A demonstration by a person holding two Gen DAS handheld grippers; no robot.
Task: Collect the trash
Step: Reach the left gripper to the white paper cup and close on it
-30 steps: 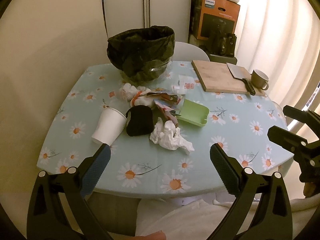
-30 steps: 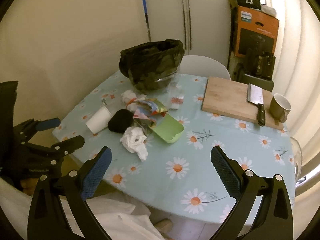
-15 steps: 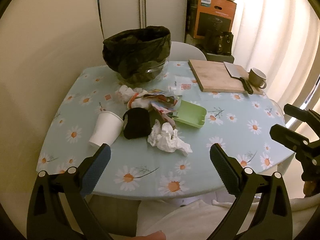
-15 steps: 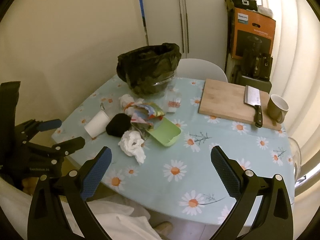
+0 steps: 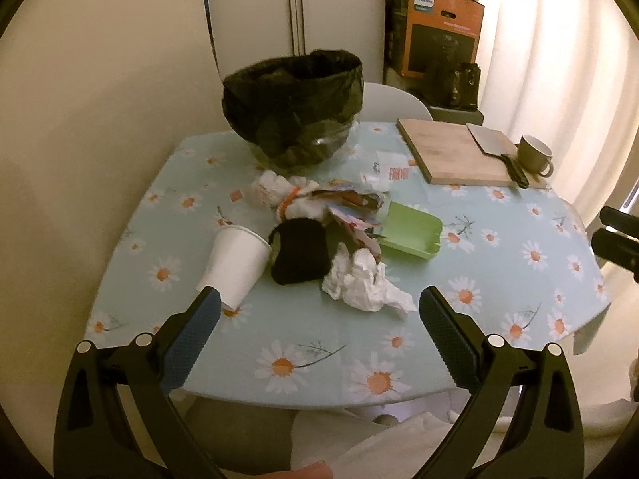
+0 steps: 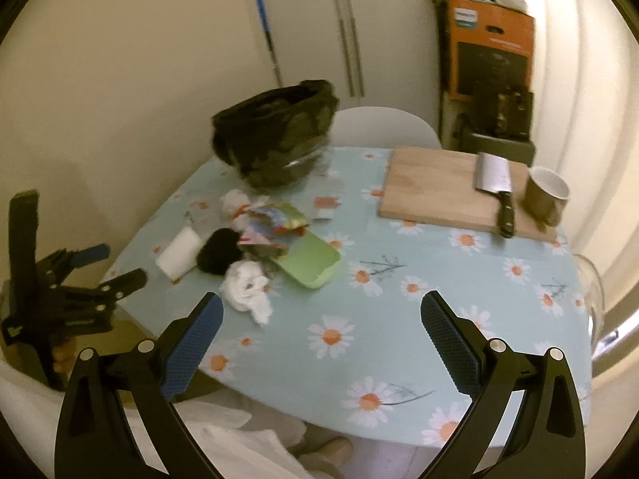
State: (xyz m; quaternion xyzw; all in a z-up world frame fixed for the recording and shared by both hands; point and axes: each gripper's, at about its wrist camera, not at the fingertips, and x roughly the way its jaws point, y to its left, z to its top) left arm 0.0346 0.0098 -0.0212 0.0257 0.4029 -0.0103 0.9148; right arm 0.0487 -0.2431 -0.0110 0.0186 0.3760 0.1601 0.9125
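Note:
A pile of trash lies mid-table: a tipped white paper cup (image 5: 235,263), a black crumpled lump (image 5: 299,255), a crumpled white tissue (image 5: 363,283), colourful wrappers (image 5: 351,207) and more white paper (image 5: 275,191). A bin lined with a black bag (image 5: 295,107) stands behind the pile. My left gripper (image 5: 319,331) is open and empty, over the table's near edge in front of the tissue. My right gripper (image 6: 321,335) is open and empty, above the table's near right part; the tissue (image 6: 245,287) is just beyond its left finger.
A green tray (image 5: 411,231) sits beside the wrappers. A wooden cutting board (image 5: 455,151) with a cleaver (image 5: 495,151) and a mug (image 5: 535,155) stands at the back right. A white chair (image 5: 391,99) and an orange box (image 5: 439,28) are behind the flowered table (image 5: 319,359).
Both grippers have shifted slightly, so the table sits a little lower and to the right in both views. Both stay open. Nothing on the table has moved.

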